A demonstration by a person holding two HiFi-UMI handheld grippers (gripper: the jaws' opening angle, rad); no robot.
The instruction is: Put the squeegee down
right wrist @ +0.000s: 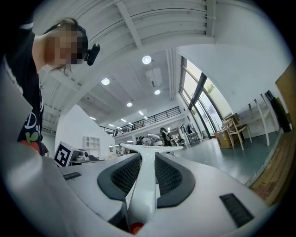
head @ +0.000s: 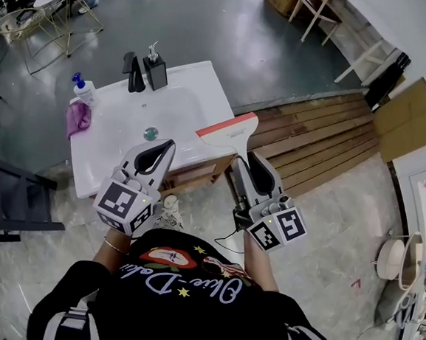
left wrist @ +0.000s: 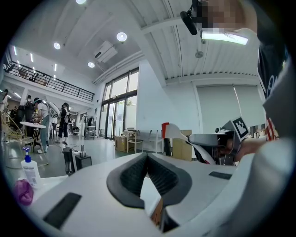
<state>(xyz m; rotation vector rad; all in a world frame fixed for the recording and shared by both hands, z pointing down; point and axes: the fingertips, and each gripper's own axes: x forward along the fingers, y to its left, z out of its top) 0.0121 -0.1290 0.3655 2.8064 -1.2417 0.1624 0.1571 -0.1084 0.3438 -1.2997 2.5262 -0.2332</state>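
Squeegee [head: 227, 132]: centre frame, held by its handle in the right gripper [head: 251, 163]. The handle runs straight out along the jaws, with the red-edged blade crosswise at the far end.
Right jaws: clamped on the handle from both sides.
Left gripper [head: 165, 148]: left of centre, tips pressed together on nothing, near the blade but apart from it.
Sink [head: 120, 131]: white, directly ahead. The blade overlaps its right corner.
Beyond: soap pump [head: 155, 68] at the sink's far rim.
Next move: likely the right gripper's alone, easing forward and leftward, blade first.
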